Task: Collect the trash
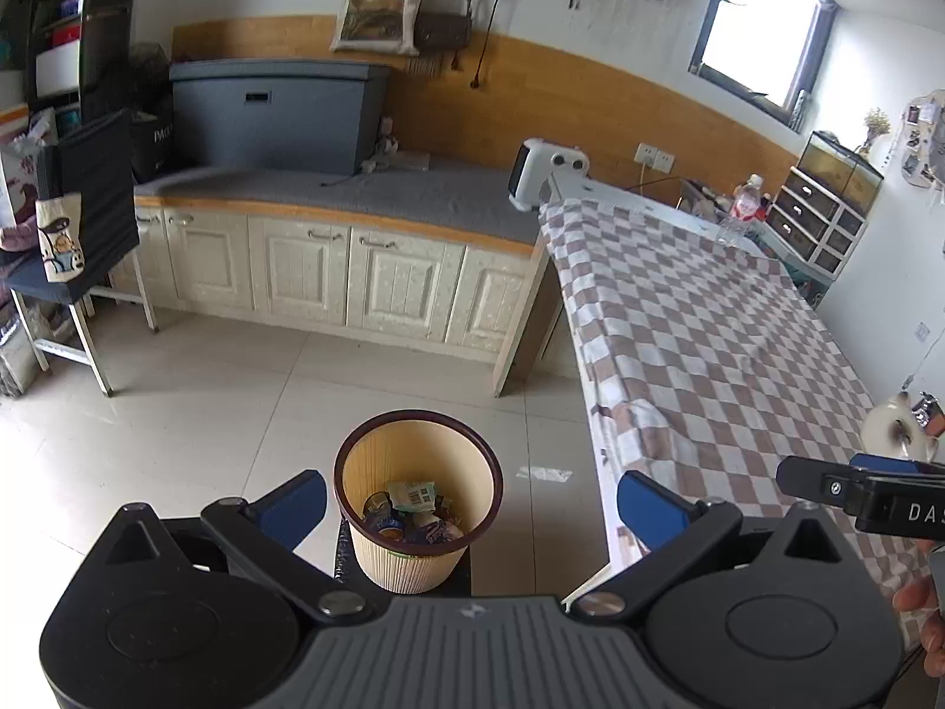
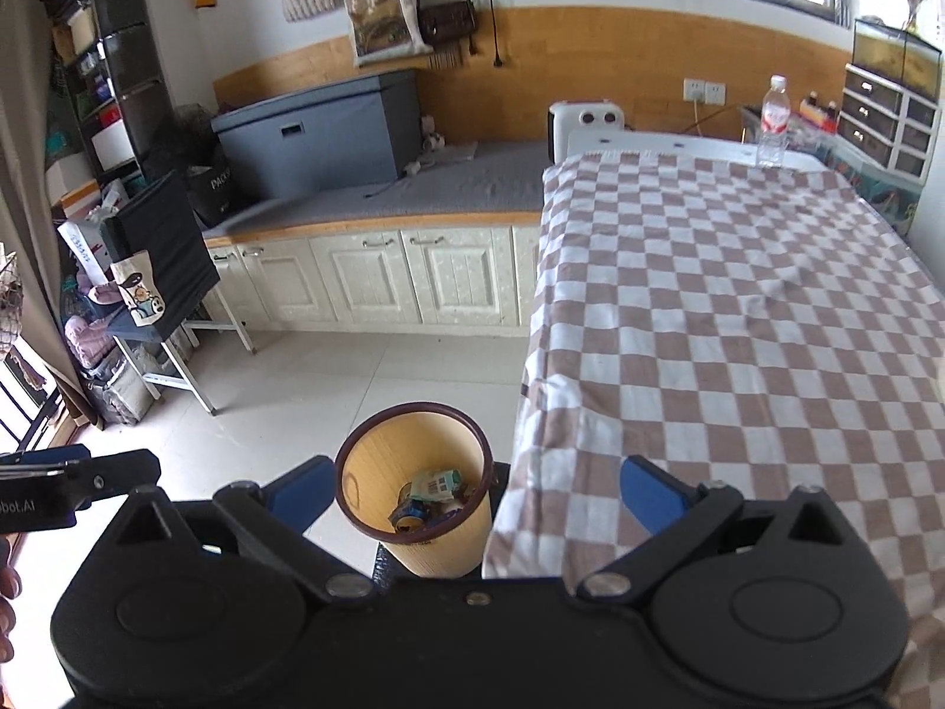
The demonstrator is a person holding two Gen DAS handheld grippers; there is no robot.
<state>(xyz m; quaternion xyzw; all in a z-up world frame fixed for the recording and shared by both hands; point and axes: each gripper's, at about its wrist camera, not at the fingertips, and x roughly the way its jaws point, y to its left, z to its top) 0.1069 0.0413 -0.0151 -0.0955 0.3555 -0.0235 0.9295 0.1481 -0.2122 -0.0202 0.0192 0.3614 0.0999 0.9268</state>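
A beige ribbed waste bin (image 1: 417, 555) with a dark rim stands on the tiled floor beside the table; the right wrist view shows the bin (image 2: 413, 461) too. Inside it lie several pieces of trash (image 1: 407, 511), among them a can and wrappers, seen as trash (image 2: 431, 499) from the right as well. My left gripper (image 1: 469, 505) hangs open above the bin, nothing between its blue pads. My right gripper (image 2: 472, 496) is also open and holds nothing, over the bin and the table's edge. A clear plastic bottle (image 2: 772, 124) with a red label stands upright at the table's far end.
The table (image 2: 738, 307) carries a brown-and-white checked cloth. A low cabinet (image 1: 331, 272) with a grey box (image 1: 277, 112) runs along the far wall. A white heater (image 1: 546, 174) sits at its corner. A stool with a tote bag (image 1: 59, 236) stands on the left.
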